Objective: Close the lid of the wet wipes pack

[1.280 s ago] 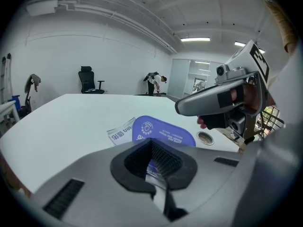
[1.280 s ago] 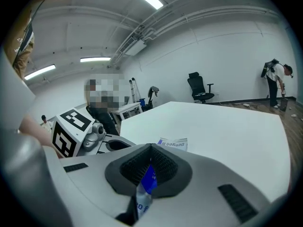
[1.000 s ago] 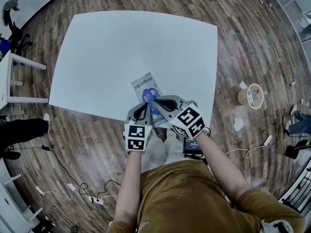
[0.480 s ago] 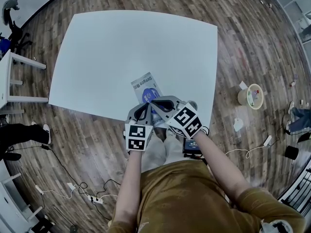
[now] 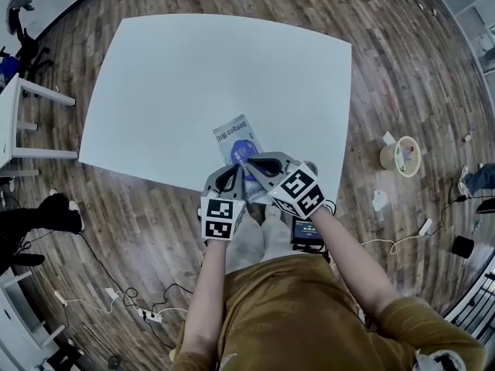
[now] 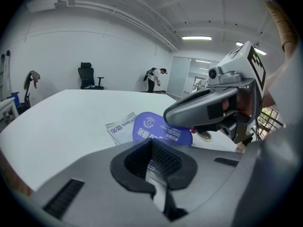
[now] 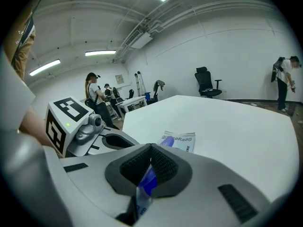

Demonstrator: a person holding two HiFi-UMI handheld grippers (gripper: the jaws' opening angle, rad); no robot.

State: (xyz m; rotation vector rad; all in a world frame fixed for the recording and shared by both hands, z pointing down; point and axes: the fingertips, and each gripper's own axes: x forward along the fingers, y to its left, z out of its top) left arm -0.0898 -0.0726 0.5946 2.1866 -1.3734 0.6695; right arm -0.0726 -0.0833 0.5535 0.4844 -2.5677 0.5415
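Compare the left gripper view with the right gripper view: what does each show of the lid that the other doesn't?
Only the left gripper view shows the blue lid's printed face, raised off the wet wipes pack, with the right gripper at its edge. Only the right gripper view shows the lid edge-on, pinched between that gripper's shut jaws, with the left gripper alongside. Both show the pack's printed far end lying flat on the white table, and the lid not yet closed.

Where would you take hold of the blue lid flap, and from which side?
Pinch its free edge from the person's side: the blue lid flap stands lifted off the wet wipes pack, thin and flat, as the right gripper holds it.
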